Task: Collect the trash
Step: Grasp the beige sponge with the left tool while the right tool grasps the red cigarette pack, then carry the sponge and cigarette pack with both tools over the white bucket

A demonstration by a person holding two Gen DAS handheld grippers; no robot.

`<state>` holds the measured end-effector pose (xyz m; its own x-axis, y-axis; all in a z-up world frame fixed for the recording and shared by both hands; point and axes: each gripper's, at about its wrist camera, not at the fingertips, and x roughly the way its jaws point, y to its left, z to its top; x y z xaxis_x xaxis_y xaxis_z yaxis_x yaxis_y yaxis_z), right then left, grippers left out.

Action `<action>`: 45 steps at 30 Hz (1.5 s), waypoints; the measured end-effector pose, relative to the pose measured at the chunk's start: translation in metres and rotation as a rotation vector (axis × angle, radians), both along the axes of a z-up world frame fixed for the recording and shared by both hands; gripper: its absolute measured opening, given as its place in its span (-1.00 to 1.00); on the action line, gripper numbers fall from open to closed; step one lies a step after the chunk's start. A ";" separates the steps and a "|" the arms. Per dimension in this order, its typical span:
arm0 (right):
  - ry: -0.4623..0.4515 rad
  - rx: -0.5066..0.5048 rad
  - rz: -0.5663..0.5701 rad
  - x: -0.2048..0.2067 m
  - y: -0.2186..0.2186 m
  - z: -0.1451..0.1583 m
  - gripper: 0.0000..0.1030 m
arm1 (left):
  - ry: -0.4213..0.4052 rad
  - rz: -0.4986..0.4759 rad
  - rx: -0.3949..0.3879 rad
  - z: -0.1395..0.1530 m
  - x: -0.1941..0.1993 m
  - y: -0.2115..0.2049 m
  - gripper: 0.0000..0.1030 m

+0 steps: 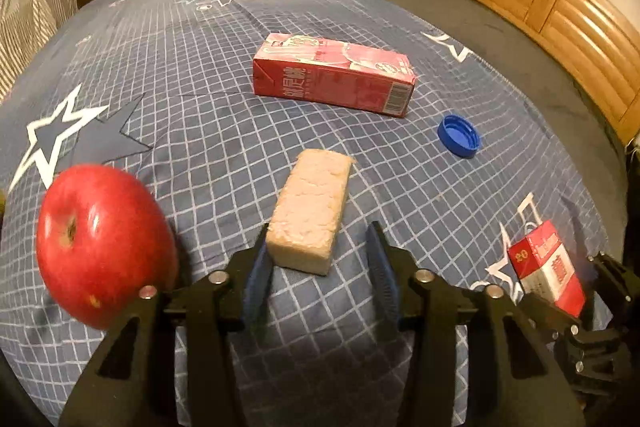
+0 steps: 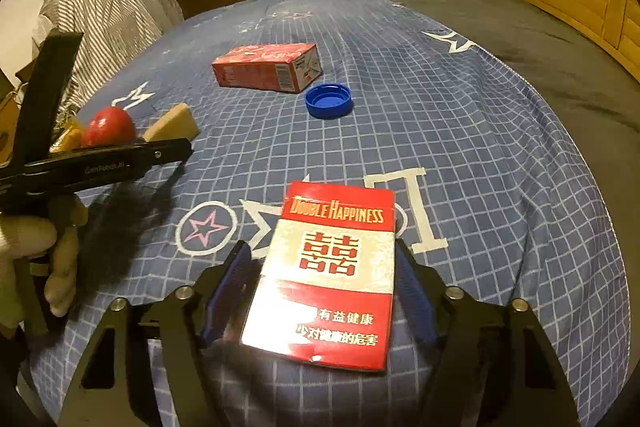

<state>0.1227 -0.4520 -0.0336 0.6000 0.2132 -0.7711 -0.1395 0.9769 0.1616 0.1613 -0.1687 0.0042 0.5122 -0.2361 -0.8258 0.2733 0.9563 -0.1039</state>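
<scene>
On the bed [image 1: 168,95], your left hand-held gripper [image 1: 316,251] straddled the pale block [image 1: 310,211], left pad touching, right pad apart. Only your right view showed your gloved hand [image 2: 36,251] and the printed cigarette pack [image 2: 332,275] between your right hand-held gripper's [image 2: 324,259] part-open pads; contact was unclear.

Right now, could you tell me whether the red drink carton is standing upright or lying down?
Lying down: the carton rests on a long side on the bedspread.
</scene>
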 end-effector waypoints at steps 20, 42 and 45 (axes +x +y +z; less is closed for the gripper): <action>-0.287 -0.003 0.030 -0.061 0.036 0.067 0.11 | -0.240 0.145 -0.007 0.063 -0.096 0.067 -0.53; -0.666 0.019 0.086 -0.213 0.125 0.185 0.12 | -0.600 0.375 -0.046 0.154 -0.269 0.143 -0.53; -0.669 0.023 0.084 -0.222 0.126 0.189 0.12 | -0.612 0.372 -0.043 0.156 -0.273 0.140 -0.53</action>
<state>-0.0997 -0.3260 0.1553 0.9273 0.2919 -0.2342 -0.2921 0.9558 0.0347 -0.1120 -0.0286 0.1599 0.9332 0.0179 -0.3588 -0.0483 0.9959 -0.0759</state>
